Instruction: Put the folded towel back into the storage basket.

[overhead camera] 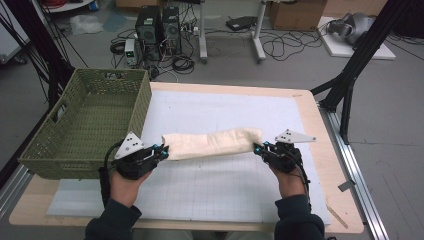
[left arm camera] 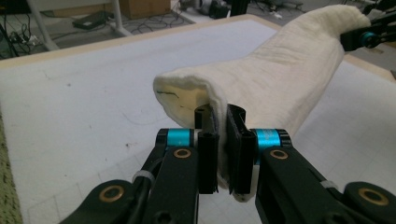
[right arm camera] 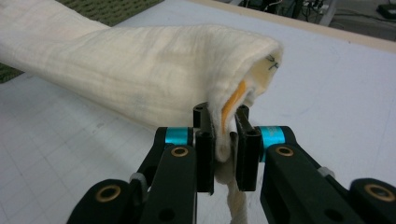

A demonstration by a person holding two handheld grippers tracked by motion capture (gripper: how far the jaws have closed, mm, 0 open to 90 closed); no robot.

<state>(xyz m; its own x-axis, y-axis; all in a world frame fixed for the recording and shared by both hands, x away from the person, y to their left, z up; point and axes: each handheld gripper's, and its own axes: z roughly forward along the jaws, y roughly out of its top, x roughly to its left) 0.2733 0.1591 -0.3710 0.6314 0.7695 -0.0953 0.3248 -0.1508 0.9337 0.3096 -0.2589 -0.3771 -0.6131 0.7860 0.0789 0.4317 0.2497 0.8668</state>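
A cream folded cloth [overhead camera: 210, 143] hangs stretched between my two grippers above the white mat [overhead camera: 225, 195]. My left gripper [overhead camera: 162, 151] is shut on the cloth's left end; in the left gripper view its jaws [left arm camera: 223, 154] pinch the fabric edge, and the cloth [left arm camera: 280, 79] runs away toward the other gripper [left arm camera: 369, 37]. My right gripper [overhead camera: 259, 148] is shut on the right end; in the right gripper view [right arm camera: 227, 149] the jaws clamp the folded edge, where an orange stripe [right arm camera: 232, 105] shows inside the cloth [right arm camera: 140, 79].
A green woven basket [overhead camera: 82, 150] stands at the table's left, close behind my left hand. The wooden table edge [overhead camera: 320, 130] runs along the right. Computers and cables lie on the floor beyond the table. A black stand leg [overhead camera: 350, 75] rises at the right.
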